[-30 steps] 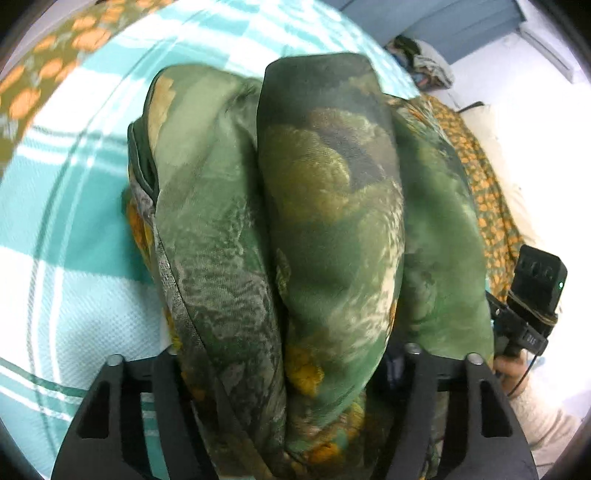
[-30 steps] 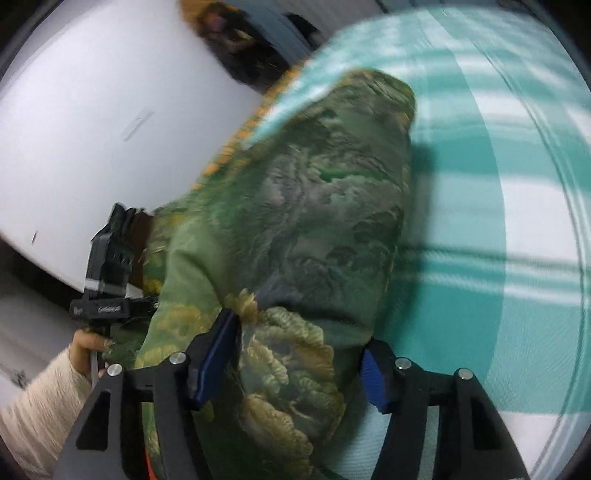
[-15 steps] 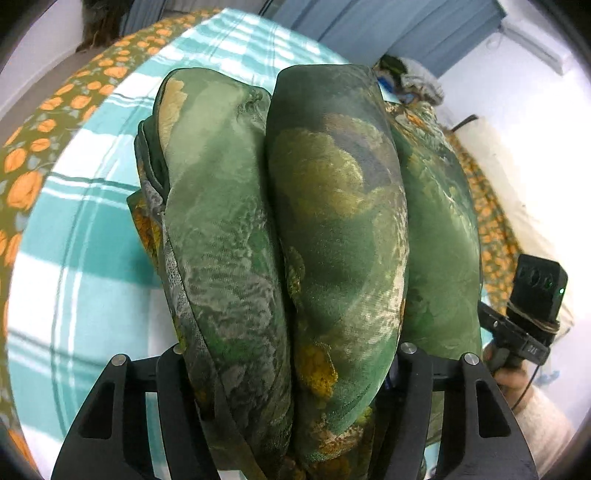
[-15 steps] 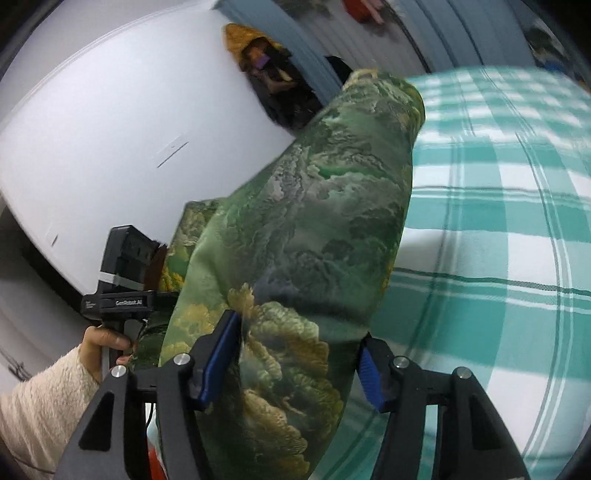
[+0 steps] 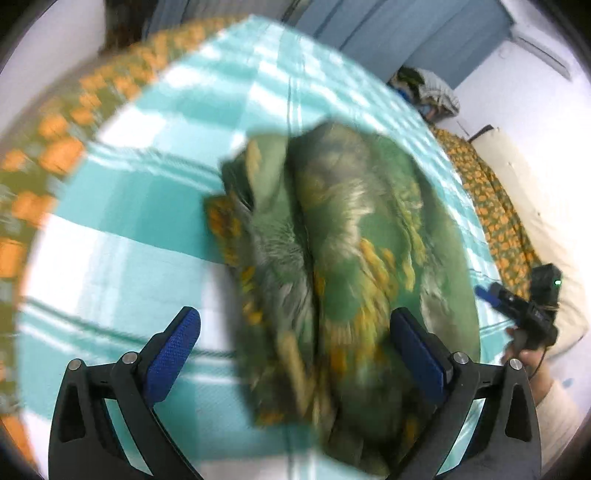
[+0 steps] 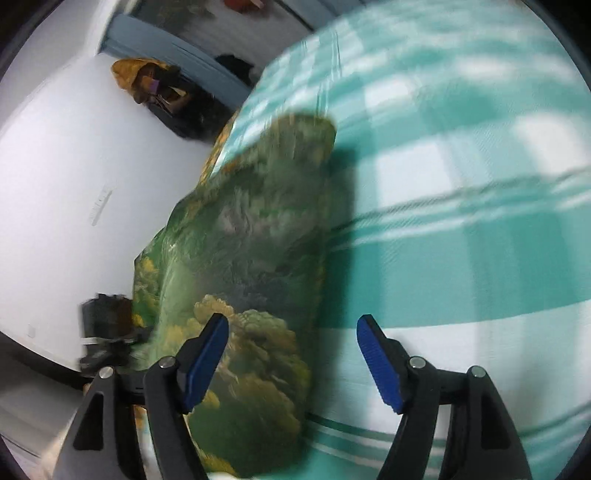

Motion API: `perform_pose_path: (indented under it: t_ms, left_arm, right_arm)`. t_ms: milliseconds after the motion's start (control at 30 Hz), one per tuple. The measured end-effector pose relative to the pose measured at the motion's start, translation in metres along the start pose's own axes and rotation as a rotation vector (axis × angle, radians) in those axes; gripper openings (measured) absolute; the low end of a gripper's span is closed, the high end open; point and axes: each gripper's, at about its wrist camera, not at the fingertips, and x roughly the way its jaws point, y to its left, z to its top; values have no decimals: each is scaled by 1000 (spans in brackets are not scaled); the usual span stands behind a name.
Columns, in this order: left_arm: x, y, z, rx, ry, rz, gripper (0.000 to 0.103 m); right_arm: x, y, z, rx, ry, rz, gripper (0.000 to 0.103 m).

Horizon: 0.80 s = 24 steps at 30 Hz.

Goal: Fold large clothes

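Observation:
A green garment with a painted landscape print and yellow patches [image 5: 343, 266] lies folded in a thick bundle on the teal and white checked bed cover [image 5: 129, 221]. My left gripper [image 5: 295, 343] is open, its blue pads either side of the bundle's near end and apart from it. In the right wrist view the same garment [image 6: 251, 258] lies to the left, and my right gripper [image 6: 291, 362] is open, its left pad over the cloth's edge. Both views are blurred by motion.
An orange-flowered sheet [image 5: 495, 206] edges the bed. White walls [image 6: 74, 166] stand close by. Blue curtains [image 5: 388, 33] and a pile of clothes [image 5: 428, 92] are at the far end. The right gripper [image 5: 524, 310] shows at the left view's right edge.
Both grippers have opened and let go of the garment, which has dropped onto the bed cover. Both grippers have drawn back a little from it.

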Motion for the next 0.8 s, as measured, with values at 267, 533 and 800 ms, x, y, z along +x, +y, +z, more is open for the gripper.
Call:
perform_pose_path:
  t_ms: [267, 533, 800]
  left_arm:
    - [-86, -74, -41, 243, -312, 471, 102]
    - [-110, -166, -93, 248, -436, 608, 103]
    - [-106, -205, -120, 203, -335, 559, 103]
  right_arm:
    - [-119, 72, -42, -324, -302, -325, 82]
    - [-174, 80, -71, -238, -339, -372, 103]
    - [-189, 128, -125, -379, -268, -432, 103]
